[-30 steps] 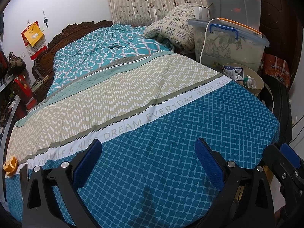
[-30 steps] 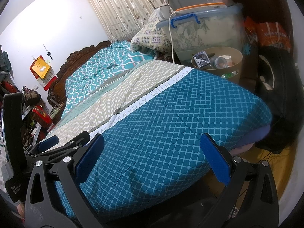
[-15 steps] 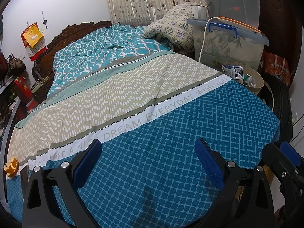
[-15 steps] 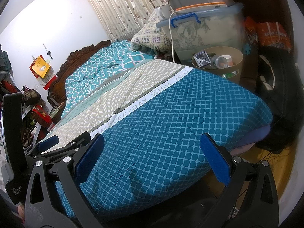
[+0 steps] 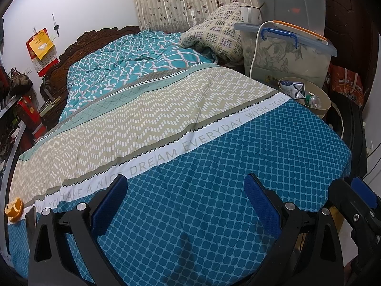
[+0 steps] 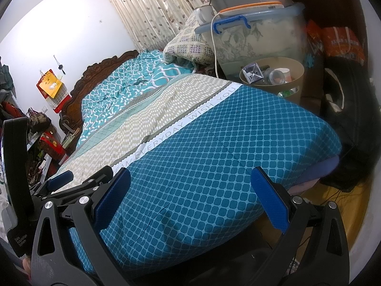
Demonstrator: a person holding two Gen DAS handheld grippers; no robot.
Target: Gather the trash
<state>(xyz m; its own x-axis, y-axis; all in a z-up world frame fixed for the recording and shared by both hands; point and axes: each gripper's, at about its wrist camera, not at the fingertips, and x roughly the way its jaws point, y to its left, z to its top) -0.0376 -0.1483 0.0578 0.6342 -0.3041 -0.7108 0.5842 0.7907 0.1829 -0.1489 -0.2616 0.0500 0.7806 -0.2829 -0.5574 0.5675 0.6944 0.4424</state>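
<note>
Plainly, both tools hover empty over the foot of the bed [image 5: 214, 166]: the left gripper [image 5: 185, 202] has its jaws spread wide with nothing between them, and the right gripper [image 6: 190, 195] stands likewise agape beside it. The one piece of trash visible on the bedspread is an orange peel [image 5: 14, 211], lying at the far left edge of the cover, well apart from both grippers. The tan wastebasket [image 6: 295, 88] stands on the other side, against the bed's right flank, already holding a carton, a bottle and a cup. The risk, as I judge it, lies in that long carry: the peel is curled and small, so a shallow pinch could let it slip onto the floor or snag the soft cloth. It also sits so near the edge that a clumsy approach might nudge it off.
</note>
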